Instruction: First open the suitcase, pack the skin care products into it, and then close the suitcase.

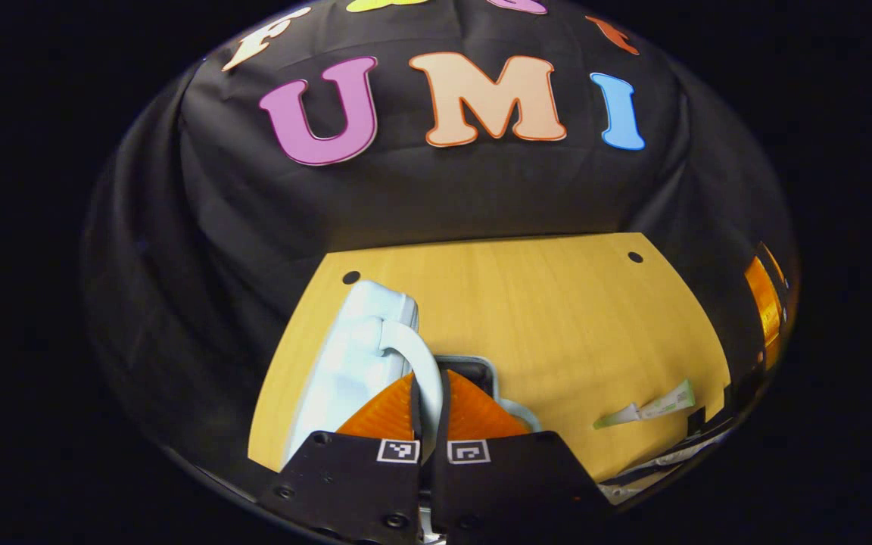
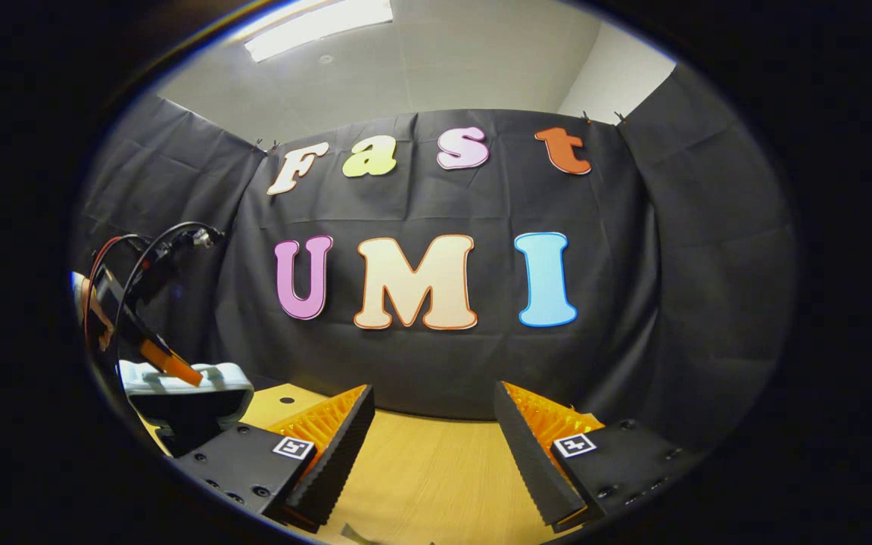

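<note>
Left gripper (image 1: 430,409): fingers closed narrow on the white handle (image 1: 422,363) of the case lid (image 1: 353,356); the strap runs up between the pads.
Suitcase: lid tilted up to the left of the fingers, a dark opening (image 1: 474,371) just beyond the tips; in the right gripper view the case (image 2: 186,393) sits far left with the left gripper on its top edge.
Tube (image 1: 644,409): one skin care product lying flat on the table (image 1: 557,318), well to the right of the left fingers.
Right gripper (image 2: 432,446): fingers spread wide, holding nothing, over bare table (image 2: 421,469).
Step in hand (judged): opening the case.
Doing it well: keep the pinch firm, swing the lid along the hinge arc rather than pulling straight, and carry it past upright so it rests open before releasing.
Risk: a light case may slide or lift with the lid.
</note>
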`<state>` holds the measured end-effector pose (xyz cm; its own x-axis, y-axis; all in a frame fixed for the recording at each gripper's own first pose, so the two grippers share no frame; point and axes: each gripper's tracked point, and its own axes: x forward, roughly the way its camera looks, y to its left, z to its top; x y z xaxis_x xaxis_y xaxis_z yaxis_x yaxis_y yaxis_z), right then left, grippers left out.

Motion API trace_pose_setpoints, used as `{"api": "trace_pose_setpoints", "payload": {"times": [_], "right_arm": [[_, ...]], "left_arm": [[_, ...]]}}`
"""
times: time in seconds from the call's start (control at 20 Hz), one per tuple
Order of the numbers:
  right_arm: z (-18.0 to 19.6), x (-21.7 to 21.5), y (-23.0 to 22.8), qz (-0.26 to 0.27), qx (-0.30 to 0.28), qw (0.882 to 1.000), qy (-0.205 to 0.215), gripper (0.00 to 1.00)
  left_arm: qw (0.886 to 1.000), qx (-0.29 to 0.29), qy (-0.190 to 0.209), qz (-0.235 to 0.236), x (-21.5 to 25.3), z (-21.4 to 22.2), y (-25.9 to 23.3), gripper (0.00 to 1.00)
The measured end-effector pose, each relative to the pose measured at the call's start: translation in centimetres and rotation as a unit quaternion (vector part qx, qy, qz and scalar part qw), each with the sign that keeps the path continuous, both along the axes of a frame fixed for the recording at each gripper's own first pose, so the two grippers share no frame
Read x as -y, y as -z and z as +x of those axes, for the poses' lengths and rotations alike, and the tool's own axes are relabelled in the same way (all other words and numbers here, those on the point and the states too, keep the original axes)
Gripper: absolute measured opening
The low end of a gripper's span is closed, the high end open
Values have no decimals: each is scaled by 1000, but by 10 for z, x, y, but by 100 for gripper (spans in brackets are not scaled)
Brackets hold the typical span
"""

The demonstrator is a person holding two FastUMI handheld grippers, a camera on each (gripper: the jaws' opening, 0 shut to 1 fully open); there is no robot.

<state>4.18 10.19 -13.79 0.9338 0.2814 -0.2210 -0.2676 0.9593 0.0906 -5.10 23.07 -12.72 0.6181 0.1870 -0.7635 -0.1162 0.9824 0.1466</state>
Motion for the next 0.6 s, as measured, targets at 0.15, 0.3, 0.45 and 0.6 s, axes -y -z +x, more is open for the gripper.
{"api": "trace_pose_setpoints", "payload": {"times": [0.15, 0.3, 0.45, 0.6], "right_arm": [[-5, -19, 17, 15, -30, 999, -11, 99], [0, -32, 13, 13, -24, 1000, -7, 98], [13, -53, 9, 7, -11, 1000, -4, 98], [23, -83, 6, 10, 0, 1000, 1, 98]], "left_arm": [[1000, 14, -4, -13, -22, 1, -10, 0], [999, 32, -6, 4, -53, 0, -16, 0], [997, 55, -10, 45, -96, 0, -28, 0], [989, 88, -60, 106, -169, 3, -43, 0]]}}
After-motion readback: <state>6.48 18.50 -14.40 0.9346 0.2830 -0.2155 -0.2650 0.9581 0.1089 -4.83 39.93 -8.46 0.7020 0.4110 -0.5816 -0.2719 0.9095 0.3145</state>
